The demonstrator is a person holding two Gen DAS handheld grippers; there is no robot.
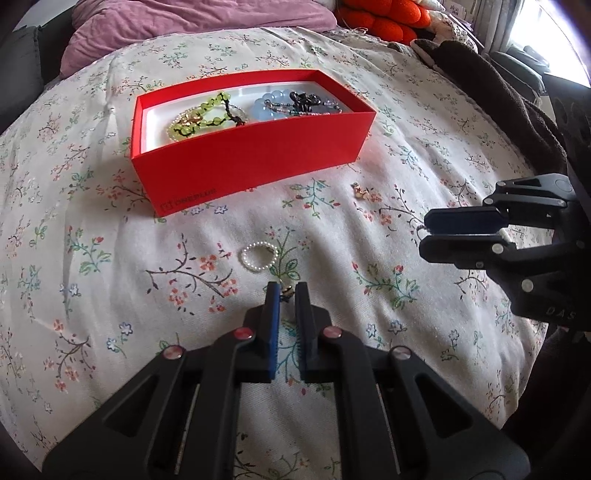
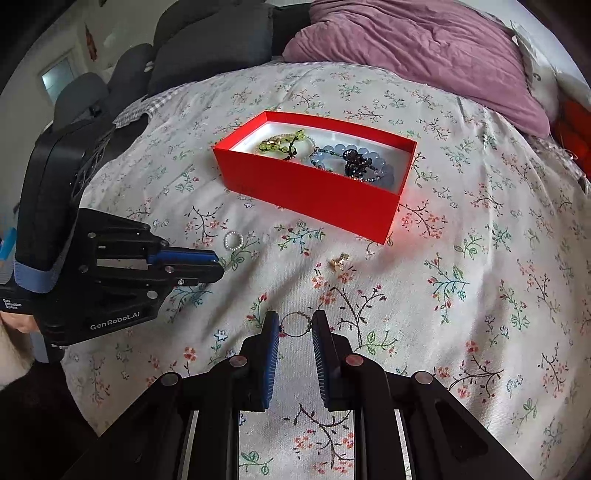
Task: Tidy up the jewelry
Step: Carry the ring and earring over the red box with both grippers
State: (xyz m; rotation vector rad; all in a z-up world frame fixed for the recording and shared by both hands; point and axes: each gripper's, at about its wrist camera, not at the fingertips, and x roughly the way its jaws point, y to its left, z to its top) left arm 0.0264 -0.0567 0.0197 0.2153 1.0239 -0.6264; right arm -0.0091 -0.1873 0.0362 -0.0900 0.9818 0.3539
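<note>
A red box on the floral bedspread holds a green bead bracelet, a pale blue bead bracelet and a dark beaded piece. My left gripper is shut on a small gold and dark charm just above the bedspread; a small pearl ring lies just beyond it. My right gripper is closed on a thin wire ring with small beads, touching it on both sides. A small gold charm lies loose near the box.
A purple pillow lies at the head of the bed behind the box. An orange knitted thing and a dark brown blanket lie at the right. Grey cushions stand at the back left.
</note>
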